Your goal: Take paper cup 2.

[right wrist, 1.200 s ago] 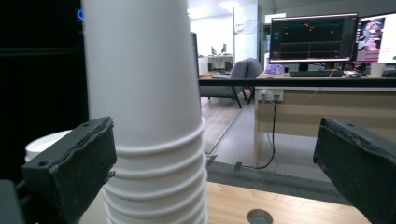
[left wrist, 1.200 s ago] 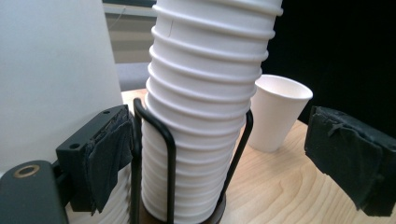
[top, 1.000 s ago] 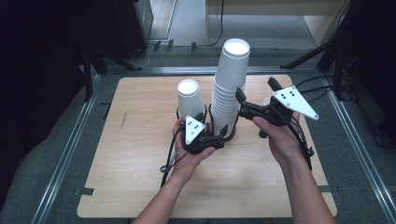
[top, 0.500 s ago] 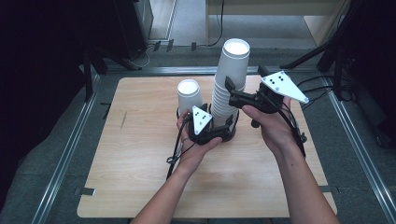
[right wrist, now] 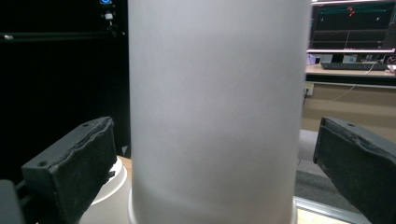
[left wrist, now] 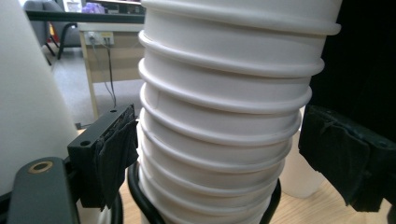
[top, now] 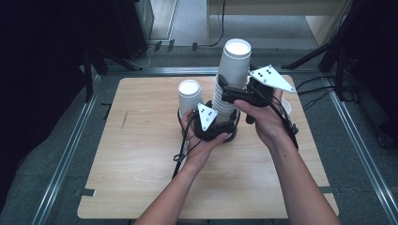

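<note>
A tall stack of white paper cups stands on the wooden table. My left gripper is at the stack's base. In the left gripper view the ribbed rims sit between its jaws, which have just been closing, and both pads touch the stack's sides. My right gripper is higher up, level with the top cup. In the right gripper view the smooth cup wall stands between open jaws, with a small gap at each pad.
A shorter white cup stands just left of the tall stack, close to the left hand. Another cup shows partly behind the right hand. Metal rails border the table, with dark equipment and cables beyond.
The right gripper has moved left and up to the top of the stack. The left gripper has moved forward and right against the stack's base.
</note>
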The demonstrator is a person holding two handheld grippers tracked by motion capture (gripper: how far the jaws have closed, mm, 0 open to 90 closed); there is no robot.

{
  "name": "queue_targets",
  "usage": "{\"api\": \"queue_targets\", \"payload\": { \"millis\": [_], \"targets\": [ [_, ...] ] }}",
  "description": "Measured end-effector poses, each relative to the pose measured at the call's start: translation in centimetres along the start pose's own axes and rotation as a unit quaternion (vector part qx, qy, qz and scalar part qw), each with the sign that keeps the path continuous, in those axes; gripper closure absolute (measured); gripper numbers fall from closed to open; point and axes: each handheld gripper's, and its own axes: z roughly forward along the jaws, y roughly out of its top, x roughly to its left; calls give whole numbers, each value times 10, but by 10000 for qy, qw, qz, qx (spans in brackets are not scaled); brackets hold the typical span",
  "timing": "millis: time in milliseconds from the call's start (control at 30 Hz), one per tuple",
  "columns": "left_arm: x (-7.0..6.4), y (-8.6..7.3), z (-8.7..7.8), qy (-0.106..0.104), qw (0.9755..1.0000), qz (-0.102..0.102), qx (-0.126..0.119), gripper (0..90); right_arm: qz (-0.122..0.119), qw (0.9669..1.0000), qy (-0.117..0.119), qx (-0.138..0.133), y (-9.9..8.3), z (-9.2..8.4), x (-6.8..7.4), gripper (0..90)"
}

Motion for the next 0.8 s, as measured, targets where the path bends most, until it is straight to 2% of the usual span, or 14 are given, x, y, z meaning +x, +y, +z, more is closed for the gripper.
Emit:
{"api": "queue_targets", "payload": {
  "millis": [300,400,533,600,700,800],
  "targets": [
    [-8,-3,9,264,9996,-23,-68,85,94,9998,55,173,-7,9,-5,0],
    [-9,-3,13,336,9994,39,-41,66,111,9997,88,202,-9,12,-7,0],
    [-12,-4,17,440,9990,60,1,48,13,9994,101,336,-12,16,-4,0],
    [-12,-3,18,448,9990,53,-1,44,-10,9996,19,267,-12,16,-4,5],
    [-13,-4,18,459,9989,74,1,43,61,9998,36,210,-11,16,-3,59],
    [-13,-4,18,467,9989,86,5,44,-18,9998,37,203,-11,15,0,92]
  ]
}}
